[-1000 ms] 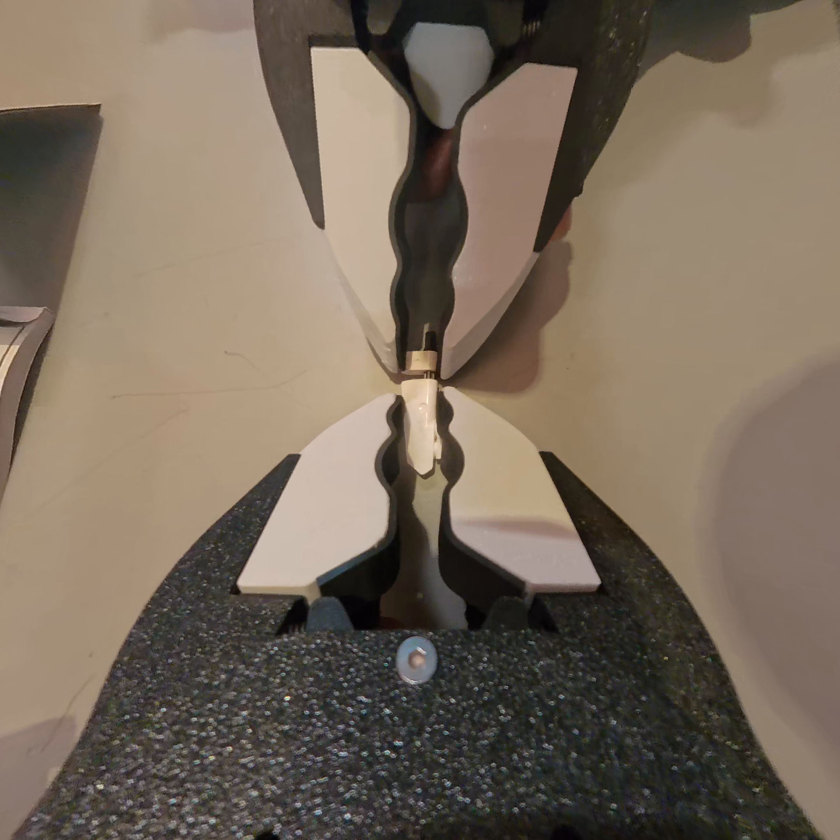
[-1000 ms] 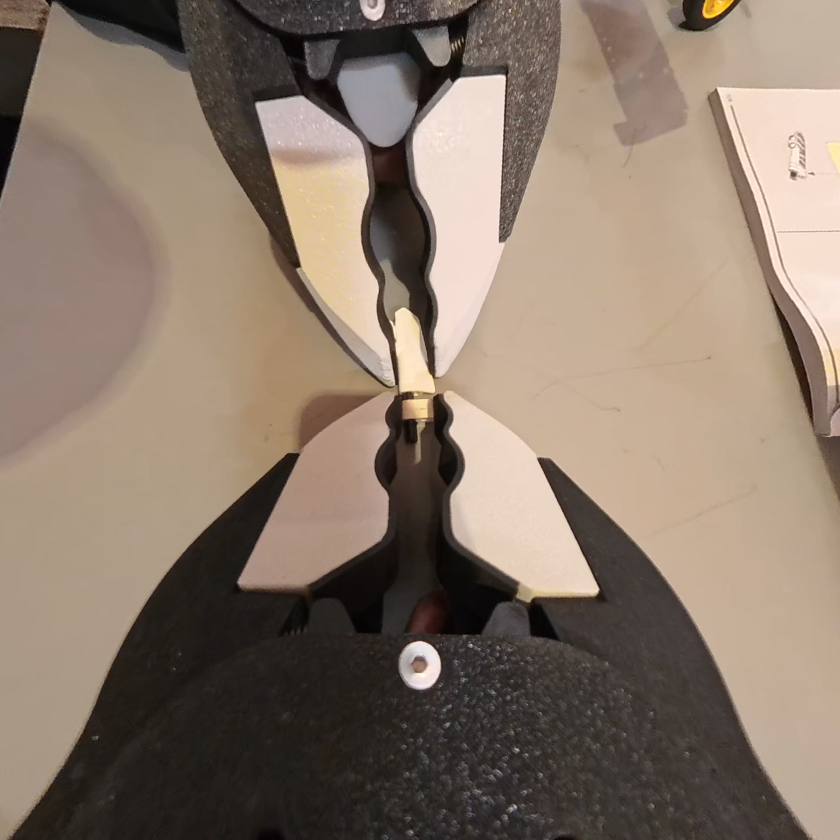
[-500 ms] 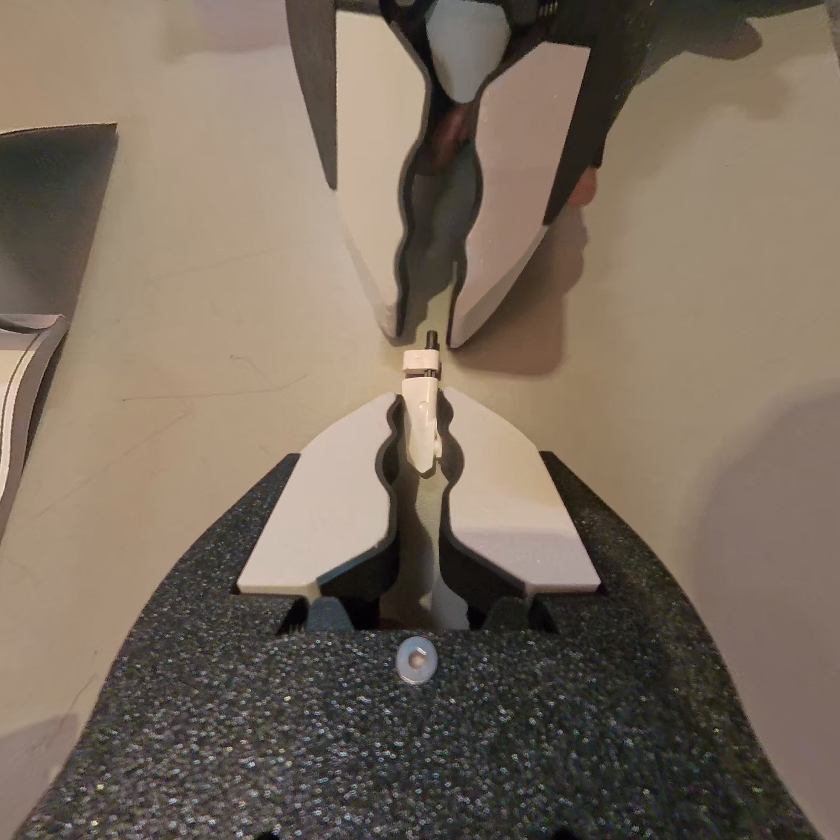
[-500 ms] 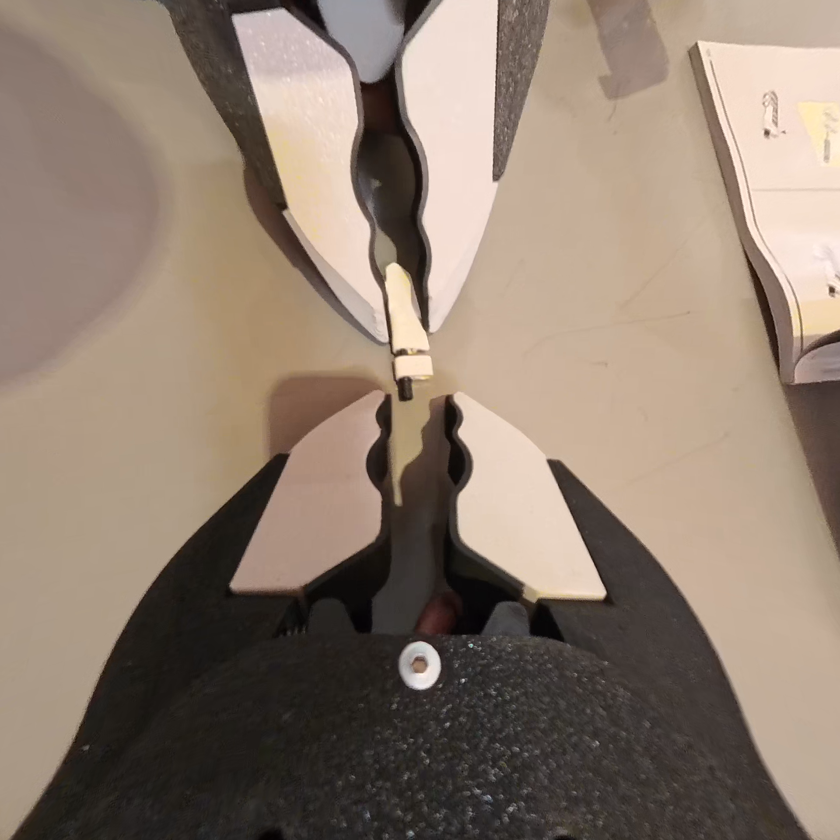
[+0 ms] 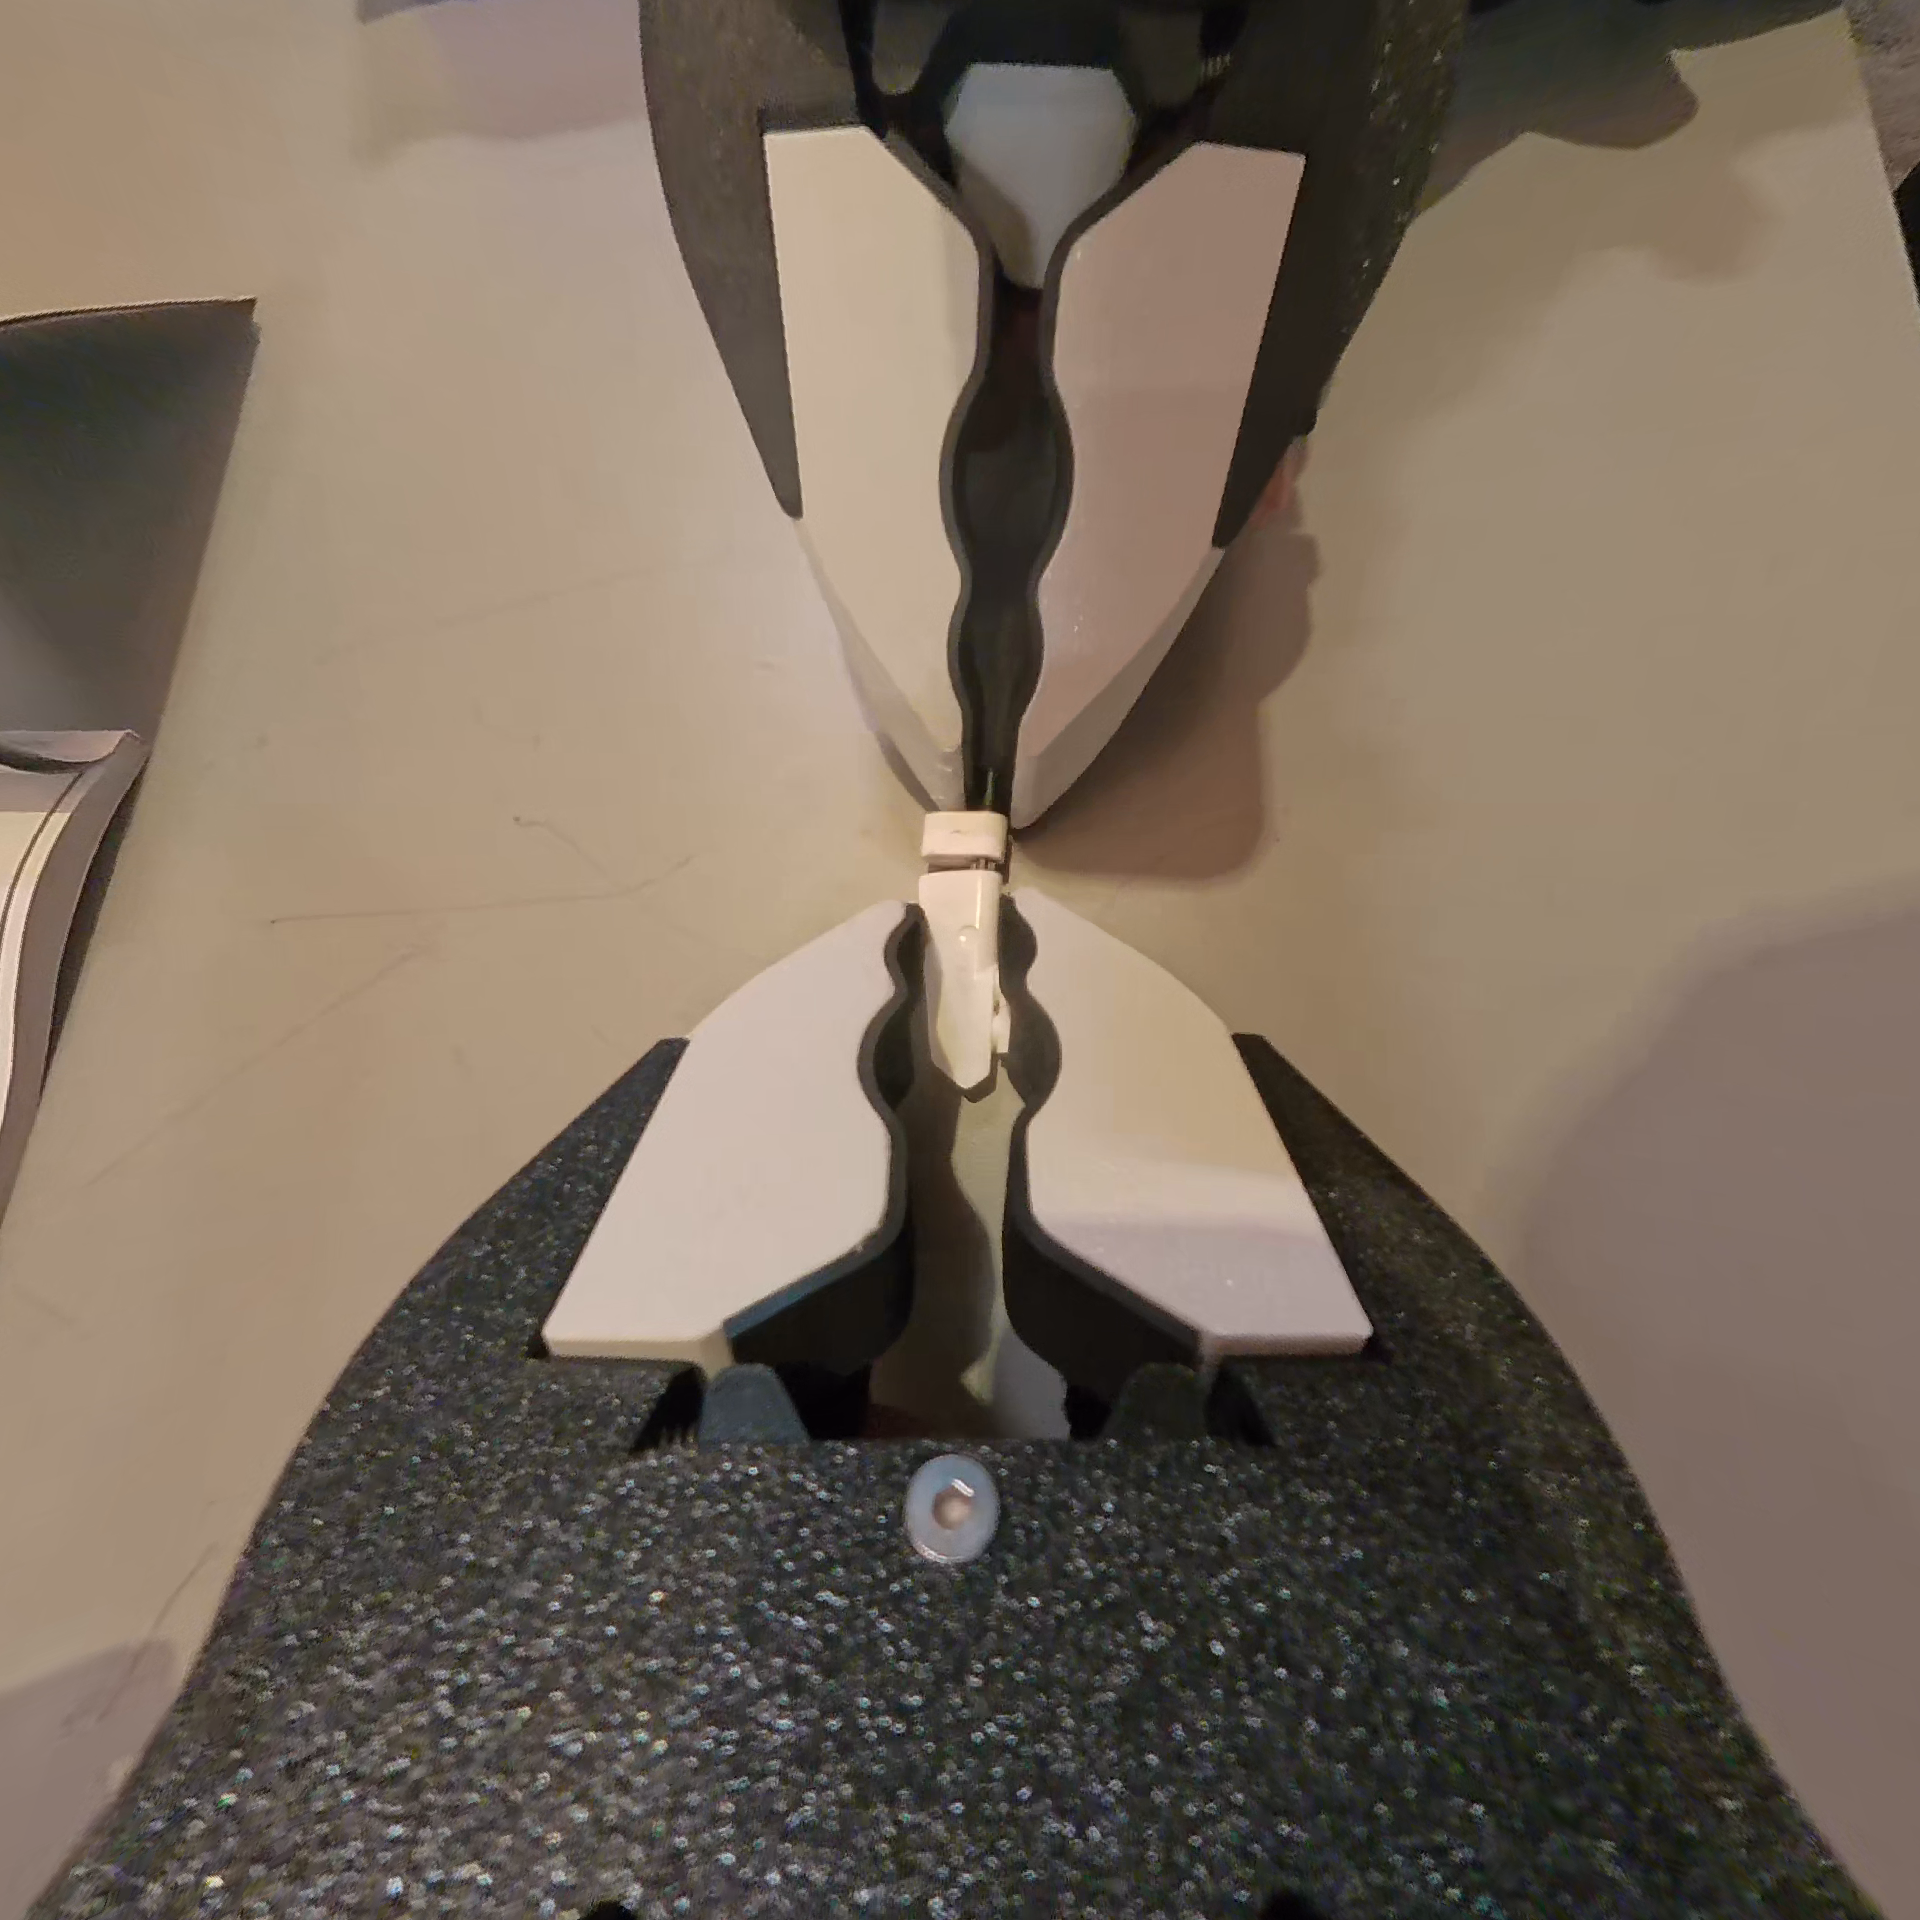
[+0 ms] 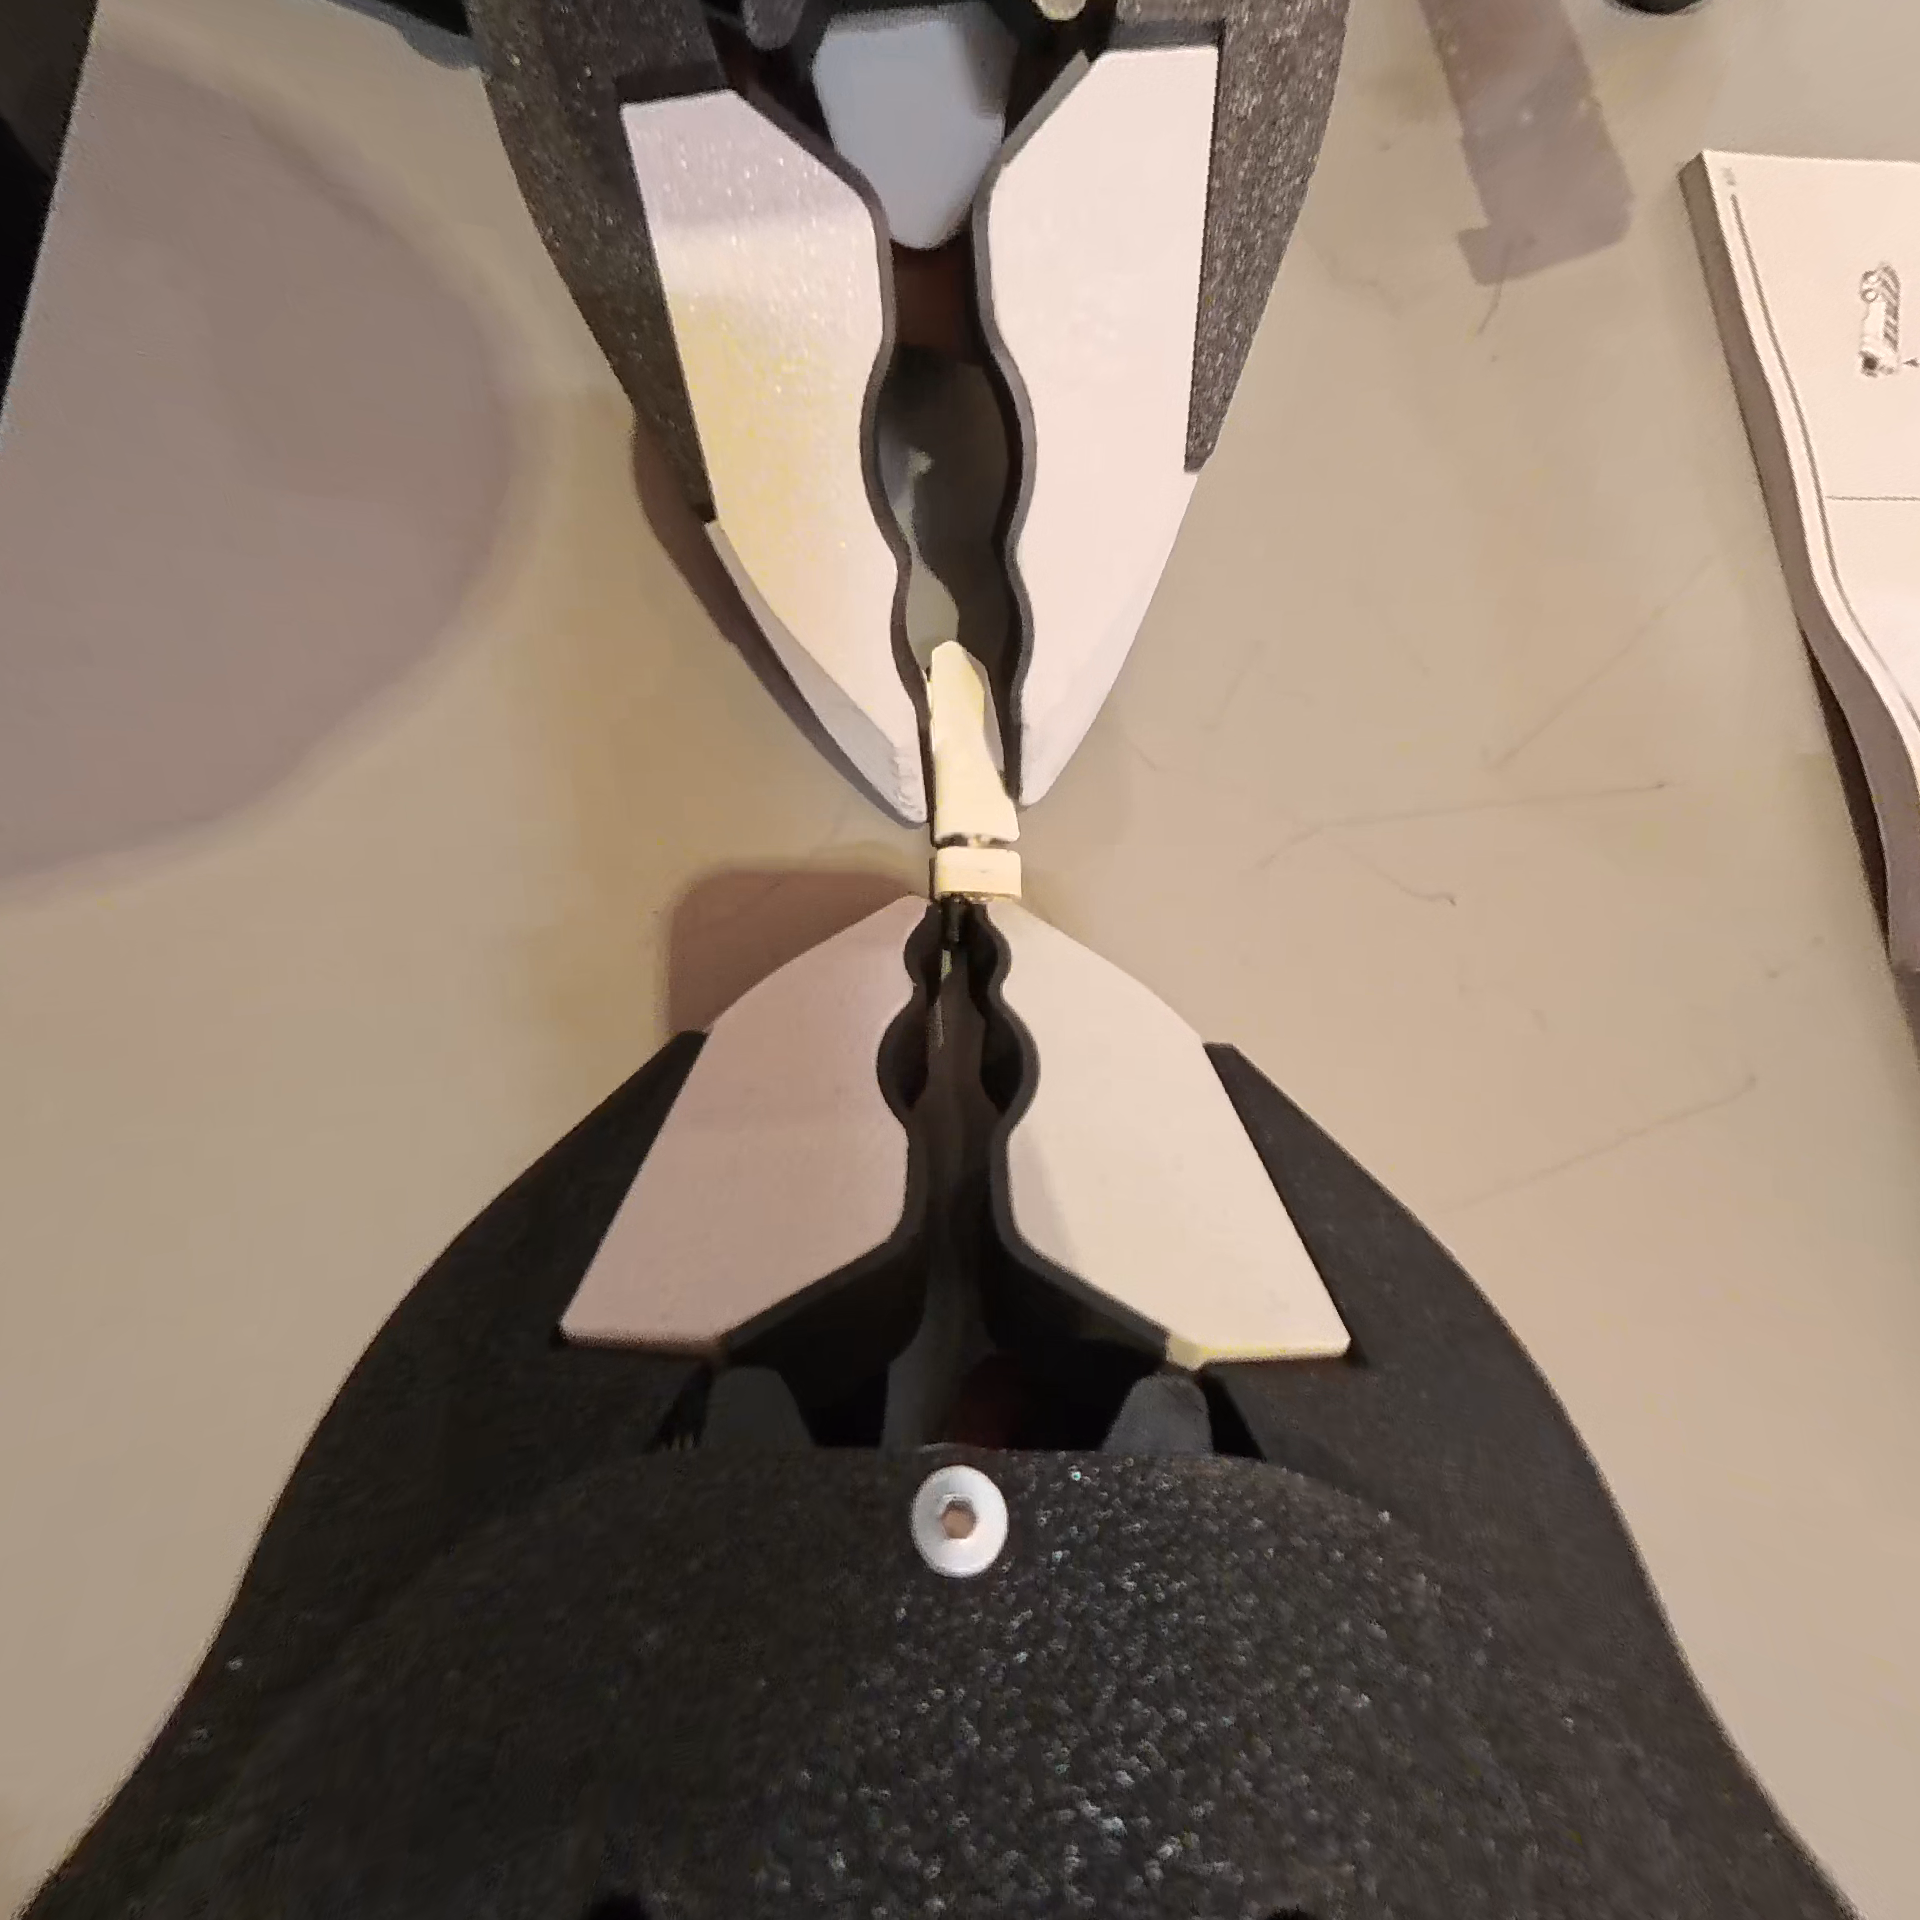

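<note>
My left gripper [image 5: 961, 920] is shut on a small white plastic piece [image 5: 966, 987], held upright between its pads just above the beige table [image 5: 416, 727]. A short black pin [image 6: 951, 923] carrying a white collar [image 5: 966, 836] sticks out of the piece's front end. My right gripper [image 6: 961, 914] faces the left one tip to tip and is shut on the pin's free end, just behind the collar [image 6: 977, 871]. The right wrist view shows the white piece [image 6: 966, 748] in the left gripper [image 6: 971, 805]. The left wrist view shows the right gripper [image 5: 982, 800] closed at the collar.
An open white booklet [image 6: 1818, 416] lies on the table to the right of the right gripper; its edge shows at the left of the left wrist view [image 5: 42, 883]. A dark grey sheet [image 5: 104, 499] lies beyond it. My left and right fingertips are right by each other.
A second ago the right gripper was on the pin. Half a second ago it had opened and drawn back. Now it has come forward and shut on the pin again. The left gripper kept hold of the white piece.
</note>
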Action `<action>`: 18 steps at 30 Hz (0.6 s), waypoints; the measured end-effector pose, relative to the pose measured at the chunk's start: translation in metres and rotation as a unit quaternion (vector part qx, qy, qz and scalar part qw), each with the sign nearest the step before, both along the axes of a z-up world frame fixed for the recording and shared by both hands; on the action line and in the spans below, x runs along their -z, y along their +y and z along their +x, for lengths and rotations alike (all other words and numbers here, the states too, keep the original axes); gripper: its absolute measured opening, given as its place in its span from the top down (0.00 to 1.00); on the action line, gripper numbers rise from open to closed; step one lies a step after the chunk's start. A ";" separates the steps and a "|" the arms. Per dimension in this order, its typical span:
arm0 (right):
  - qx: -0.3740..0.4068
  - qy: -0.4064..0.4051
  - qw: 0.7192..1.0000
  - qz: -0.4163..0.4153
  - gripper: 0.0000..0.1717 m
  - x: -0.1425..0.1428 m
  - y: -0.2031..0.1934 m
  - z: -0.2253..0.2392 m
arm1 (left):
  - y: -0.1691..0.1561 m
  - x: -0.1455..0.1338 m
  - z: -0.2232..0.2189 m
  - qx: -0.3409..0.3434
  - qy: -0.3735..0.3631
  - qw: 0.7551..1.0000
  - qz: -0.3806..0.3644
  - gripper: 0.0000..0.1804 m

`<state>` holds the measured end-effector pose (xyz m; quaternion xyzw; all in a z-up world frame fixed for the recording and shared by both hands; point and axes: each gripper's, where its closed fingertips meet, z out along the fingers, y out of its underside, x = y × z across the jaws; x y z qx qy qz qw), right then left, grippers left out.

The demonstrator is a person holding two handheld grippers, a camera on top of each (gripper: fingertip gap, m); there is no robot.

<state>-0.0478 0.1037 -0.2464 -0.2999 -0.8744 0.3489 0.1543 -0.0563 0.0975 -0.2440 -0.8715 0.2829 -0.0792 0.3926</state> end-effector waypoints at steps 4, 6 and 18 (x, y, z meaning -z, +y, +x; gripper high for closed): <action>-0.001 -0.001 1.000 -0.002 0.98 0.000 -0.002 -0.001 | 0.000 -0.001 0.000 0.001 0.004 1.000 0.007 0.93; -0.001 -0.001 1.000 -0.002 0.98 0.000 -0.003 -0.002 | 0.000 -0.001 0.000 0.002 0.006 1.000 0.011 0.93; -0.001 0.081 0.997 0.017 0.97 -0.016 0.008 -0.006 | 0.007 -0.025 -0.015 -0.059 -0.088 0.994 0.022 0.83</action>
